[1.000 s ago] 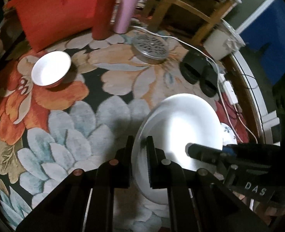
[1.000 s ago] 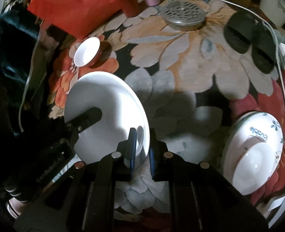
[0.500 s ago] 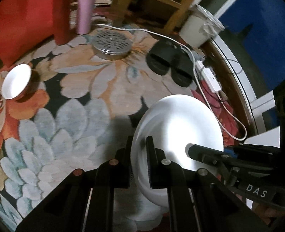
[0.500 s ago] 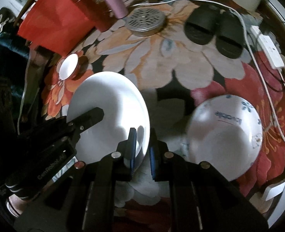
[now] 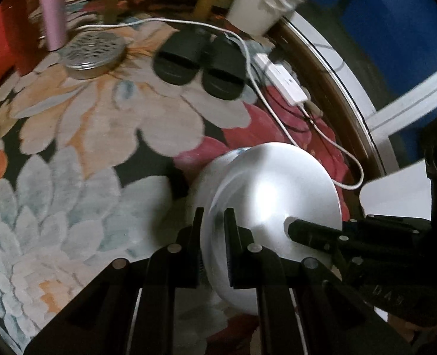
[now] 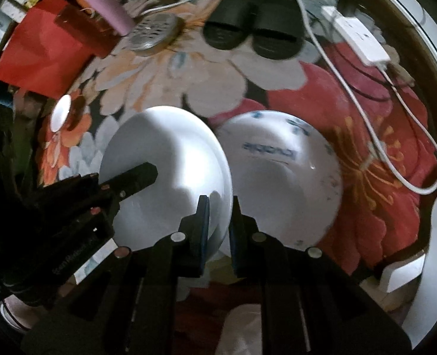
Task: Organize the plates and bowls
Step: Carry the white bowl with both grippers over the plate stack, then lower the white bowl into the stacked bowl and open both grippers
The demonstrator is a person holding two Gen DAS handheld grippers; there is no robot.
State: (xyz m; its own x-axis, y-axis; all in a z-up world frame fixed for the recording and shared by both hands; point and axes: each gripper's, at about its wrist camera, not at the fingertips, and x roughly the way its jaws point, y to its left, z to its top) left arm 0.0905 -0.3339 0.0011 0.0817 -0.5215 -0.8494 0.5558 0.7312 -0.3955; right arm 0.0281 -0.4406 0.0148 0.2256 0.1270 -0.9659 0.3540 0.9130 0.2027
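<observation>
Both grippers hold one plain white plate (image 5: 277,195) by opposite rims, above the floral rug. My left gripper (image 5: 212,245) is shut on its near rim; the right gripper's finger reaches in from the right. In the right wrist view my right gripper (image 6: 220,222) is shut on the same plate (image 6: 165,159), with the left gripper at lower left. A white patterned plate with blue lettering (image 6: 286,177) lies on the rug just right of and under the held plate. A small white bowl (image 6: 61,113) sits far left on the rug.
Black slippers (image 5: 200,62), a round metal perforated lid (image 5: 92,53), a pink bottle (image 5: 52,9), a white power strip (image 5: 286,81) with cable and a white bucket (image 5: 260,3) lie at the rug's far side. A red bag (image 6: 41,56) stands at far left.
Both grippers have carried the white plate to the right across the rug, from near the small bowl to right beside and partly over the patterned plate. Both stay shut on it.
</observation>
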